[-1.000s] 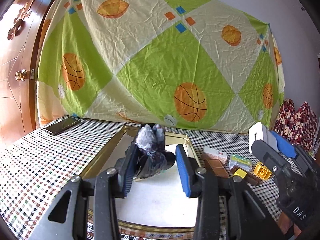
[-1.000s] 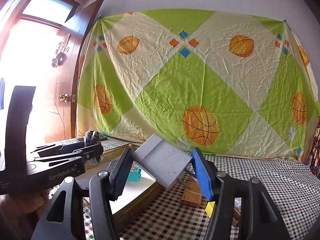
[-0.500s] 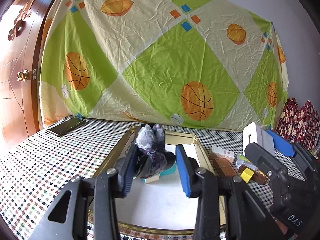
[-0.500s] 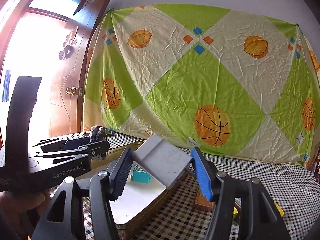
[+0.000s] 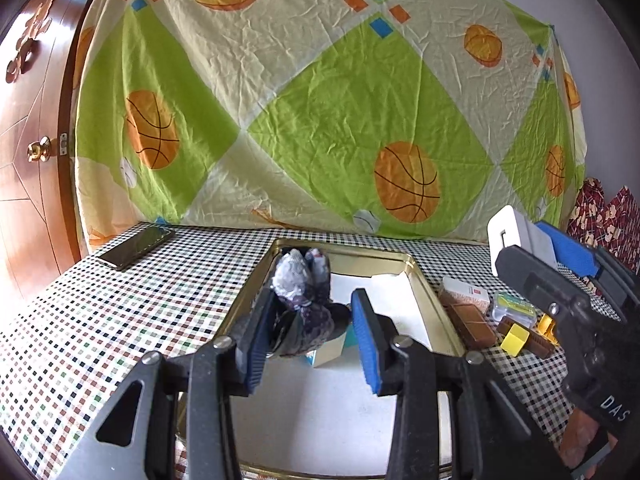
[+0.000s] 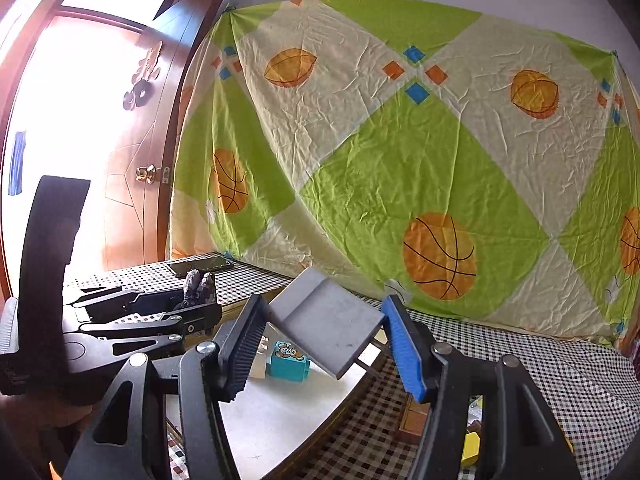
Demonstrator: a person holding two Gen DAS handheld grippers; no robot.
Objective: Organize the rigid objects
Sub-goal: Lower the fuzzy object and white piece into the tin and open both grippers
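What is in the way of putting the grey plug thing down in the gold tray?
Little. The right gripper holds the grey plug adapter above the tray. A teal block sits on the tray floor just below it; the white floor beside the block is bare.

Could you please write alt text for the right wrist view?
The right hand-held gripper clamps a tilted grey plug adapter above a gold-rimmed white tray holding a teal toy block. The left hand-held gripper, beside it, grips a dark crumpled object.
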